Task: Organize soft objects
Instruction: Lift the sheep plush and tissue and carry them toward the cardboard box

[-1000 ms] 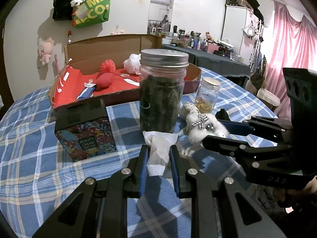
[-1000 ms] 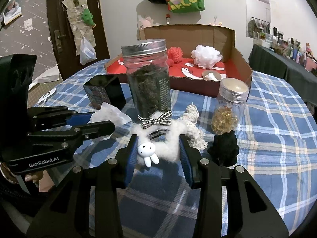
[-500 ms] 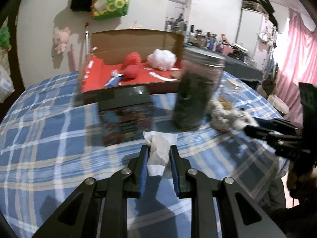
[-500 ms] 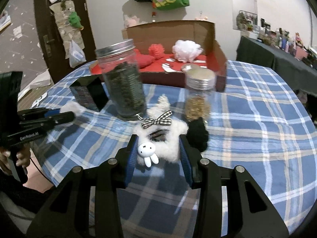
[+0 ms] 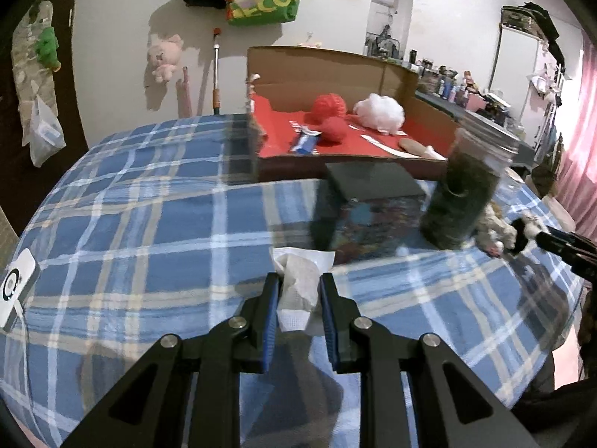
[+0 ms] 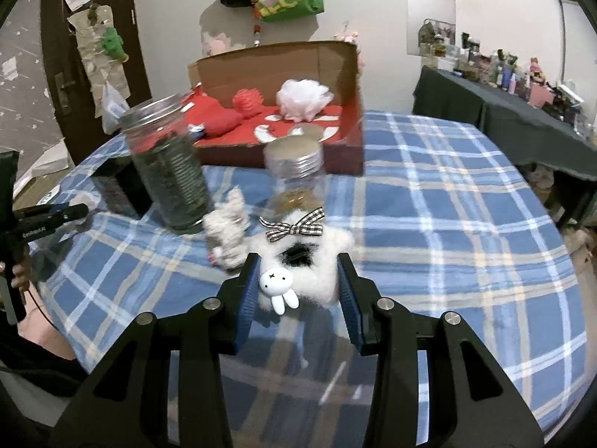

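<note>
Left gripper clenched on tissue: light, tears easily. Right gripper grasps plush: soft, compresses; you grip mid-body, avoid bow. Box likely target.

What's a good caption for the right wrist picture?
Right gripper clamps a fluffy white plush scrunchie with a bunny charm above the blue plaid tablecloth.

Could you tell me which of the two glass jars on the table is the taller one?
The jar of dark leaves is taller; the shorter jar beside it holds yellowish bits.
</note>
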Action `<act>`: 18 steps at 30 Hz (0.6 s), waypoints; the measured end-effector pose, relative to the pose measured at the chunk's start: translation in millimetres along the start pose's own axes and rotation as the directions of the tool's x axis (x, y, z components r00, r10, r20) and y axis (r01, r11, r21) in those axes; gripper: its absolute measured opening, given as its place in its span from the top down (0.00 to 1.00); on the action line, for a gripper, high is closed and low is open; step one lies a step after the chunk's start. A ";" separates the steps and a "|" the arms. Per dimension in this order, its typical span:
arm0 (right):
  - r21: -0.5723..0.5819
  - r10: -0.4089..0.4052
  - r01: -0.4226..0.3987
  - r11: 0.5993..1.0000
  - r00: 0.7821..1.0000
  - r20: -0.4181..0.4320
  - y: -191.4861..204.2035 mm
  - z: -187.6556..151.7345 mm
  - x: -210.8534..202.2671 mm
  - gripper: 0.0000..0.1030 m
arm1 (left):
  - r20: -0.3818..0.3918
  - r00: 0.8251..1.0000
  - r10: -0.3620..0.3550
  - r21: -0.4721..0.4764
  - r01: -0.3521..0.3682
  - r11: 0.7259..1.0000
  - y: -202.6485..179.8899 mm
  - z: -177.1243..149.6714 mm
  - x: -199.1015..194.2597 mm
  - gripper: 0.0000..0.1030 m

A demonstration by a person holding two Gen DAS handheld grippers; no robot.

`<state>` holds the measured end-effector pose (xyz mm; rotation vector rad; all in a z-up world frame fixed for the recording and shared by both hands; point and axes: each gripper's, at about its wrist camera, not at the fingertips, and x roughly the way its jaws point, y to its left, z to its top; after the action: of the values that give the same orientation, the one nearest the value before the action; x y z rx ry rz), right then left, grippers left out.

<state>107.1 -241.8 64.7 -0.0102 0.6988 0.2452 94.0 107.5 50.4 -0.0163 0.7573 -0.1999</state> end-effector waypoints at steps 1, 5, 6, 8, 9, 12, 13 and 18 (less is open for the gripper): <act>0.001 -0.005 0.005 1.000 1.000 0.000 -4.0 2.6 1.0 0.63 | 0.000 1.000 0.005 0.002 -0.005 1.000 3.8 2.4 2.1 0.78; -0.012 -0.029 0.029 0.999 1.000 0.002 -16.5 11.7 6.9 0.63 | 0.000 1.000 0.013 0.022 -0.013 1.000 13.6 12.0 8.7 0.78; -0.018 -0.031 0.031 0.999 1.000 0.004 -20.1 14.9 9.4 0.63 | 0.002 1.000 0.007 0.036 -0.008 0.999 15.5 15.9 11.2 0.78; -0.026 -0.037 0.037 0.999 0.999 0.000 -24.8 19.2 14.2 0.63 | 0.004 1.000 0.005 0.061 -0.006 0.998 16.8 21.0 15.1 0.78; -0.033 -0.042 0.042 0.999 0.999 -0.001 -27.7 22.2 17.6 0.63 | 0.004 1.000 0.005 0.076 -0.005 0.997 17.1 24.3 18.0 0.78; -0.049 -0.053 0.053 0.997 0.999 -0.002 -33.7 27.9 24.8 0.63 | -0.004 1.000 -0.009 0.111 0.010 0.994 17.6 34.1 27.2 0.78; -0.056 -0.058 0.057 0.997 0.998 -0.003 -36.3 30.2 28.1 0.63 | -0.011 1.000 -0.014 0.123 0.016 0.992 17.8 37.4 31.5 0.78; -0.094 -0.062 0.062 0.994 0.998 0.005 -43.1 39.8 36.6 0.63 | -0.031 0.999 -0.019 0.158 0.024 0.987 18.8 47.3 45.2 0.78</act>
<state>169.2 -272.0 68.7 -0.1215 0.6836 0.2188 161.7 114.9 52.5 0.1291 0.7694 -0.2811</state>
